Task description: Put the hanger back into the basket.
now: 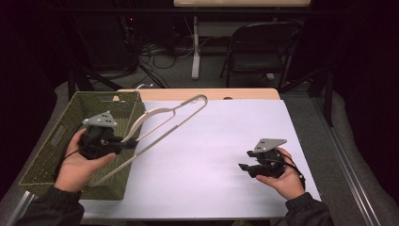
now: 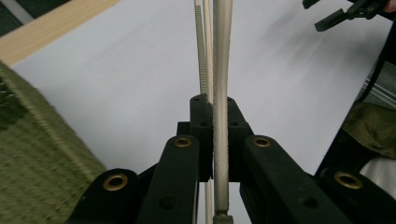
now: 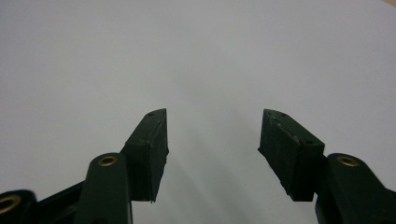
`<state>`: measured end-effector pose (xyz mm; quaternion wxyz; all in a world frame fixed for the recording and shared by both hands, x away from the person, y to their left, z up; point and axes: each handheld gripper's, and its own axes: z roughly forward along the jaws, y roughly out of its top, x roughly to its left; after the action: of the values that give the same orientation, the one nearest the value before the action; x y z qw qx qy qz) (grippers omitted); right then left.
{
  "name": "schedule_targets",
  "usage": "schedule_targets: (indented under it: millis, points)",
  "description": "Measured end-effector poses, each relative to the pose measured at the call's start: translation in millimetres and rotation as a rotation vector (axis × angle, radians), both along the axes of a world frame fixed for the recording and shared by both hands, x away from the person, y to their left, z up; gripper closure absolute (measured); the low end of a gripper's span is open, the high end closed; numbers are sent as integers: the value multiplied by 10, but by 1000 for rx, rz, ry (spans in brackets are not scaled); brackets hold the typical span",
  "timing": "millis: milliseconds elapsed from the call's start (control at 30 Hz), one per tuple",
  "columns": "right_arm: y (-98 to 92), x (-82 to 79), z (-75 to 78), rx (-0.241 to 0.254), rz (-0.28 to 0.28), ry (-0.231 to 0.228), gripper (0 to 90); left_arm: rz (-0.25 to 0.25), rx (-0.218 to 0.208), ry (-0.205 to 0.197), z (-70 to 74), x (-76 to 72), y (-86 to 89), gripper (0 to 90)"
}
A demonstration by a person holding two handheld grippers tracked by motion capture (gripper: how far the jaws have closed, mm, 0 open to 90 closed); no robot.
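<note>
Cream plastic hanger [image 1: 164, 120] sits clamped in my left gripper [image 1: 128, 143], jaws tight on one arm, over the near right corner of the woven basket [image 1: 51, 141]; I judge the step is lowering it inside, so I tilt the hook clear of the rim; my right gripper [image 1: 244, 167] waits wide and empty, well right of the basket.

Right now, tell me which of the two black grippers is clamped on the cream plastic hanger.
The left gripper, beside the green woven basket; the right gripper is open and holds nothing.
</note>
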<state>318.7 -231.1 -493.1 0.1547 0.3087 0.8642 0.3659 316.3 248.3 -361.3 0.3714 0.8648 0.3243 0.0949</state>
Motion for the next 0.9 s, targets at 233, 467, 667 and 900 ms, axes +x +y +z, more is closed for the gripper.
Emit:
schedule_targets:
  millis: [233, 467, 667, 900]
  points:
    - [-38, 13, -39, 6, -11, 13, 416, 76, 6, -4, 13, 163, 443, 870]
    - [-52, 38, -70, 12, -19, 19, 416, 134, -7, 2, -85, 289, 850, 870]
    - [-53, 48, -101, -12, -24, 36, 415, 173, 0, 4, -95, 373, 1162, 870]
    - [-66, 52, -118, 5, -31, 28, 416, 197, 16, -1, -96, 388, 1442, 870]
